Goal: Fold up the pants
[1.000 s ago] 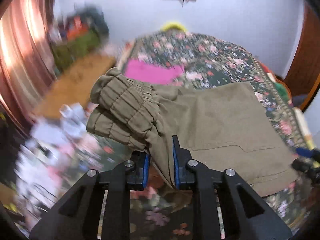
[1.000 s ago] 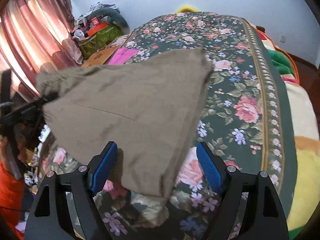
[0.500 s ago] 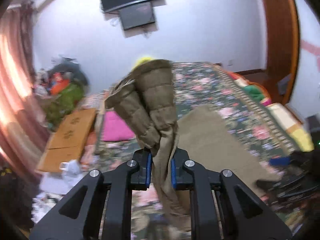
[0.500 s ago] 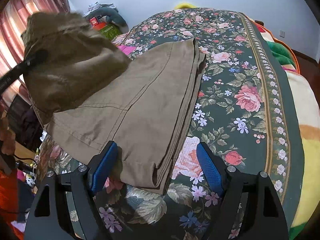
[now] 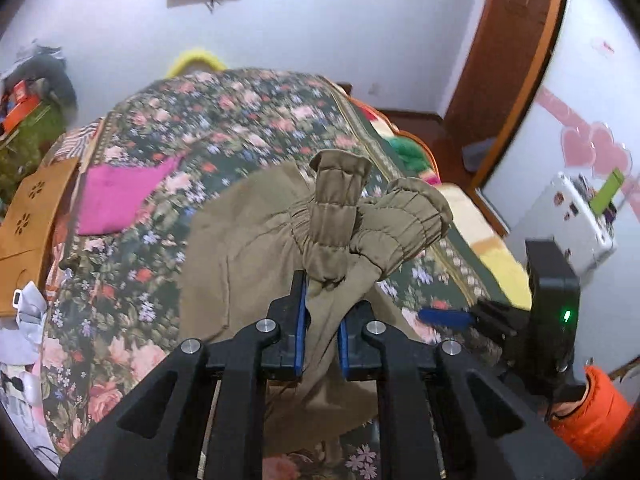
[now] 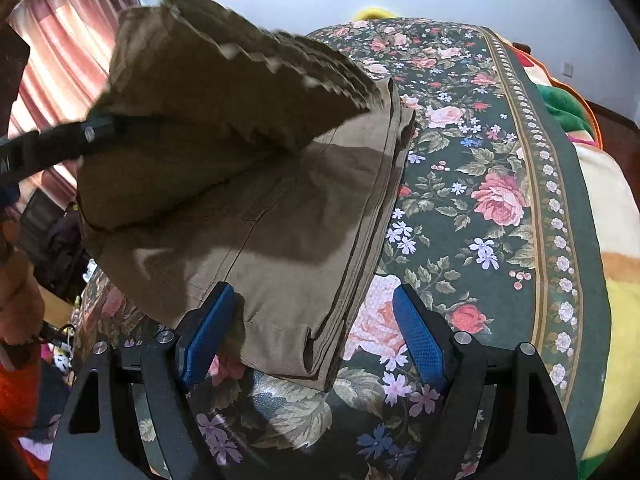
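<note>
Olive-brown pants (image 6: 304, 216) lie on a floral bedspread (image 6: 480, 200), legs stacked flat. My left gripper (image 5: 321, 324) is shut on the pants' gathered elastic waistband (image 5: 340, 216) and holds it raised over the lower part of the pants. In the right wrist view the lifted waistband (image 6: 224, 80) hangs over the flat legs, with the left gripper's arm (image 6: 56, 148) at the left. My right gripper (image 6: 312, 336) is open, its blue pads either side of the pants' near hem, holding nothing.
A pink cloth (image 5: 120, 196) lies on the bed's left side. A cardboard box (image 5: 28, 232) and clutter sit off the bed's left edge. A wooden door frame (image 5: 508, 60) and a white appliance (image 5: 568, 220) stand at the right. Pink curtains (image 6: 68, 60) hang at left.
My left gripper has carried the waistband up and over toward the right, across the pants' legs. My right gripper has stayed open at the hem.
</note>
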### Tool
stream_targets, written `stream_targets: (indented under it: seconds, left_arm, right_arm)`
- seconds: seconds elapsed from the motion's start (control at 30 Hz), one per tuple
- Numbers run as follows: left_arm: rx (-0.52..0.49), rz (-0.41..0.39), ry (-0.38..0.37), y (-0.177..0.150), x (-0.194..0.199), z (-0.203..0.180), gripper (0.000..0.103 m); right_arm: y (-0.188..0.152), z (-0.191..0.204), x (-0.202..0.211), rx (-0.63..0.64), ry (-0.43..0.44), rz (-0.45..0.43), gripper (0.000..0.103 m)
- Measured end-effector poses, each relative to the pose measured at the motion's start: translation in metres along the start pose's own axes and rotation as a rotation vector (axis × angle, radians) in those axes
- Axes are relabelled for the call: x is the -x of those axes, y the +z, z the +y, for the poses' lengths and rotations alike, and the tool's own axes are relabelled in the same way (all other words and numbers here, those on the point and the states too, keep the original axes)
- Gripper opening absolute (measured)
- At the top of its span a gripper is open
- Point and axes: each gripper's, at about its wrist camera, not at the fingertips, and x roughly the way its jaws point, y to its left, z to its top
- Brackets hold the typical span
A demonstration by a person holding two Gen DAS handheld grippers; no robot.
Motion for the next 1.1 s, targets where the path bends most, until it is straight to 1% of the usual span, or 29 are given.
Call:
stream_targets:
  seconds: [0.07,0.13,0.23,0.33,0.37,0.4,0.43,0.47,0.5,0.57,0.63,0.7,0.73,0.8,0.83,0.9,1.1]
  left_arm:
    - [-0.020,0.022,0.000,-0.004,-0.005,-0.006,0.014]
    - [-0.038,0.051,0.003,-0.007,-0.008,-0.010,0.018]
    - [-0.029,0.096,-0.027,-0.009,-0.011,-0.006,0.024]
    - [0.002,0.119,-0.064,-0.011,-0.010,0.000,0.034]
    - [0.009,0.121,-0.069,-0.010,-0.009,0.001,0.040]
    - [0.017,0.116,-0.077,-0.011,-0.006,0.003,0.049]
    - [0.021,0.107,-0.083,-0.011,-0.003,0.003,0.055]
    - [0.031,0.087,-0.091,-0.012,0.002,0.006,0.066]
    - [0.038,0.068,-0.089,-0.011,0.007,0.007,0.071]
    - [0.036,0.043,-0.073,-0.008,0.015,0.009,0.073]
    - [0.028,0.020,-0.041,-0.003,0.021,0.014,0.075]
    - [0.017,-0.002,0.009,0.003,0.024,0.022,0.083]
    - [0.011,-0.012,0.038,0.006,0.024,0.026,0.084]
    - [-0.011,-0.024,0.094,0.016,0.019,0.037,0.089]
    - [-0.019,-0.022,0.108,0.021,0.015,0.043,0.090]
    - [-0.020,-0.011,0.103,0.029,0.006,0.058,0.098]
    - [0.030,0.096,0.155,0.057,-0.050,0.106,0.098]
  right_arm:
    - [0.000,-0.001,0.000,-0.006,0.003,-0.001,0.078]
    - [-0.001,-0.001,0.000,-0.010,0.004,-0.003,0.078]
    - [0.000,-0.001,0.001,-0.014,0.004,-0.005,0.078]
    - [0.000,-0.002,0.003,-0.017,0.005,-0.006,0.078]
    - [0.000,-0.001,0.003,-0.016,0.005,-0.007,0.078]
    - [0.000,-0.001,0.004,-0.015,0.005,-0.008,0.078]
    - [0.000,-0.001,0.005,-0.015,0.006,-0.009,0.078]
    - [0.001,-0.001,0.006,-0.015,0.007,-0.011,0.078]
    - [0.001,-0.001,0.007,-0.015,0.007,-0.012,0.078]
    - [0.001,-0.003,0.008,-0.019,0.006,-0.014,0.078]
    - [0.001,-0.004,0.009,-0.024,0.006,-0.014,0.078]
    - [0.001,-0.005,0.011,-0.028,0.008,-0.016,0.079]
    - [0.000,-0.005,0.012,-0.029,0.008,-0.017,0.079]
    - [-0.001,-0.006,0.015,-0.033,0.008,-0.021,0.079]
    - [-0.001,-0.007,0.017,-0.036,0.007,-0.026,0.079]
    - [-0.001,-0.009,0.022,-0.042,0.002,-0.037,0.079]
    - [0.002,-0.022,0.036,-0.053,-0.066,-0.078,0.079]
